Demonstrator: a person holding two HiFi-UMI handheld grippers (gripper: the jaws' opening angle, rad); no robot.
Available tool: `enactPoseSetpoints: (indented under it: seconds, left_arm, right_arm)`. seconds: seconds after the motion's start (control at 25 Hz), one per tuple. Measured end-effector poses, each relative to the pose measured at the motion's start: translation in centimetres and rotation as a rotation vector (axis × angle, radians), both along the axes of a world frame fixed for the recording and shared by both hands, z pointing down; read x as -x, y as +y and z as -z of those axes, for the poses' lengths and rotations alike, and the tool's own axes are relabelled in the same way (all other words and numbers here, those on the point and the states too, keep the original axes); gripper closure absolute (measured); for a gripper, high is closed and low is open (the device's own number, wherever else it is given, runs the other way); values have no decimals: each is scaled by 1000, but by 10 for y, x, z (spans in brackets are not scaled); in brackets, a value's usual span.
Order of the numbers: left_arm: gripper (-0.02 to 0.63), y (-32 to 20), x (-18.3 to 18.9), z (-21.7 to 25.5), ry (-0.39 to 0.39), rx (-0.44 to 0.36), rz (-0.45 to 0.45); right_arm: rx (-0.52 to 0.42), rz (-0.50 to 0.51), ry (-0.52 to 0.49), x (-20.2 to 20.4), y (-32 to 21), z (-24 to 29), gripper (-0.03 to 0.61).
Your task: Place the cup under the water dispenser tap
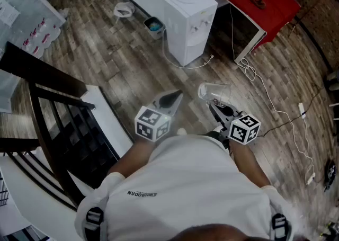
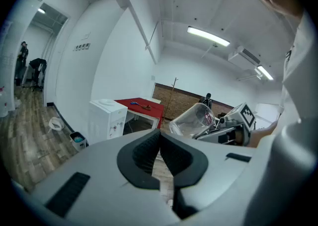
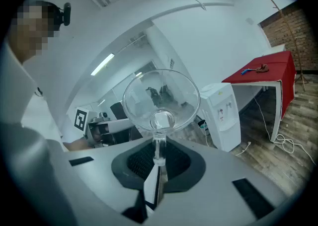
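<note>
Clamping the clear, flared cup [image 3: 160,102] is the right claw [image 3: 157,156]; the ribbed left claw [image 2: 160,143] is closed.

The person wears a white short-sleeved T-shirt [image 1: 185,181] with a small line of dark print on it. Black straps [image 1: 94,217] with pale buckles sit at both shoulders. The left gripper [image 1: 168,98] and the right gripper [image 1: 216,108] have pale grey shells and black ribbed pads [image 2: 141,153]. Each carries a white cube [image 1: 152,124] bearing black square markers.
</note>
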State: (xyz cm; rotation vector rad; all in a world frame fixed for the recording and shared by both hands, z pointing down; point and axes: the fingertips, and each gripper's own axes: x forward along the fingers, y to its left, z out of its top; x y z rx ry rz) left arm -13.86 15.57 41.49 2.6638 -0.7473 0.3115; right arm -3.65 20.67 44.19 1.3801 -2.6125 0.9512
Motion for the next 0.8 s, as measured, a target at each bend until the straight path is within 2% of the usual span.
enactPoseSetpoints:
  seconds: [0.32, 0.56, 0.8]
  left_arm:
    - [617, -5, 3, 0, 6, 0, 10]
    - [617, -3, 2, -1, 6, 7, 19]
    - [617, 2, 6, -8, -3, 18, 21]
  right_arm:
    - [-3, 4, 26, 1, -4, 1, 538]
    - [-1, 23, -73, 2, -4, 8, 538]
    - [13, 27, -111, 7, -5, 5, 538]
